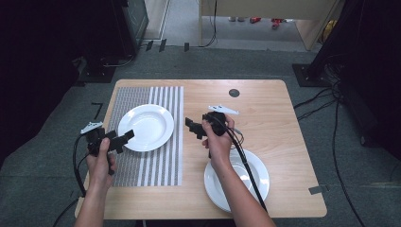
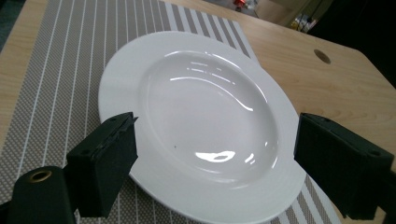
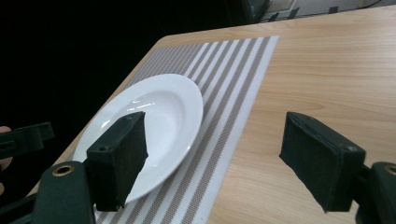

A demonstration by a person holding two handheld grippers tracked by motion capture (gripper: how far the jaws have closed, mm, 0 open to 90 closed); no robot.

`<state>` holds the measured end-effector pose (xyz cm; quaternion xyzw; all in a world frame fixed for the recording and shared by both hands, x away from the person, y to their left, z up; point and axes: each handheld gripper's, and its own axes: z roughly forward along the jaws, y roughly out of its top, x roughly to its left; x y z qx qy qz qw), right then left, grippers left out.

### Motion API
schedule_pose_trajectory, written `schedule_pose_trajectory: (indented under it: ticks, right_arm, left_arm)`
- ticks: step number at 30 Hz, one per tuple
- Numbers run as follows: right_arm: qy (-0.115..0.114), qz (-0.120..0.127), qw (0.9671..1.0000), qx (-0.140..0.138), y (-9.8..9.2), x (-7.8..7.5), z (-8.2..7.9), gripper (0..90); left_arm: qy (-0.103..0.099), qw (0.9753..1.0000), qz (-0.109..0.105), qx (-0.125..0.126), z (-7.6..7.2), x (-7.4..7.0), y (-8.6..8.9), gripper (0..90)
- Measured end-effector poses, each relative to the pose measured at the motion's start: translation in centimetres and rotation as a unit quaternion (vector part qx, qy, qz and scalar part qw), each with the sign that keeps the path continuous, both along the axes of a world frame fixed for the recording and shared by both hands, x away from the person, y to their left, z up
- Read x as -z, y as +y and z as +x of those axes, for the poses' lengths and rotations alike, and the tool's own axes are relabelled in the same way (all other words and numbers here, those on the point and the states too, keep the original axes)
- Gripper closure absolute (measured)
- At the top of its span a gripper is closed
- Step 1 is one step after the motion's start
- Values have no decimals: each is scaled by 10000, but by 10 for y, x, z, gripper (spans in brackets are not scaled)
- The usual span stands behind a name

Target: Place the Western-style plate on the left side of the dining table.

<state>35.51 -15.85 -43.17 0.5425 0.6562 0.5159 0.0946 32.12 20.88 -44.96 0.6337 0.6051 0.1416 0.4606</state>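
A: Where is the work found at this moment?

B: A round white ceramic plate with a deep well (image 1: pixel 146 126) is seen left of centre in the high view, resting on a grey woven placemat with white stripes (image 1: pixel 156 163). The left gripper (image 1: pixel 124 138) is held just beside the plate's lower-left rim, its jaws spread wide and nothing between them. In the left gripper view the plate (image 2: pixel 196 116) lies between and beyond the two black pads, apparently untouched.

A: And the other tool?

B: The right gripper (image 1: pixel 192 126) is held at mid-frame above the bare light wooden table (image 1: pixel 283 118), likewise released and empty, pointing toward the placemat. A second round white plate (image 1: pixel 255 187) is seen at the lower right, partly covered by the forearm.

A: How should the step in hand be done well?

B: A grasp of the plate's rim seems to be in preparation. The rim is thin and glazed, so one pad would best be slipped under the edge and one set on top, squarely, before closing. A tilted bite could let the plate slide or drag the placemat.
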Motion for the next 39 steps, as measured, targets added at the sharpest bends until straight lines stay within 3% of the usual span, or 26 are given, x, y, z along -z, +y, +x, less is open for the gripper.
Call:
schedule_pose_trajectory:
  ticks: [13,22,39]
  right_arm:
    - [-151,-226,9995,132,-43,-3,-27,206]
    - [-164,-248,9991,307,-75,4,-42,205]
    - [-99,-401,9963,748,-144,19,-68,198]
  left_arm:
    - [149,9996,225,-38,-29,15,-6,133]
    - [10,9992,353,-192,-50,20,-8,133]
    - [207,9966,708,-379,-67,42,0,133]
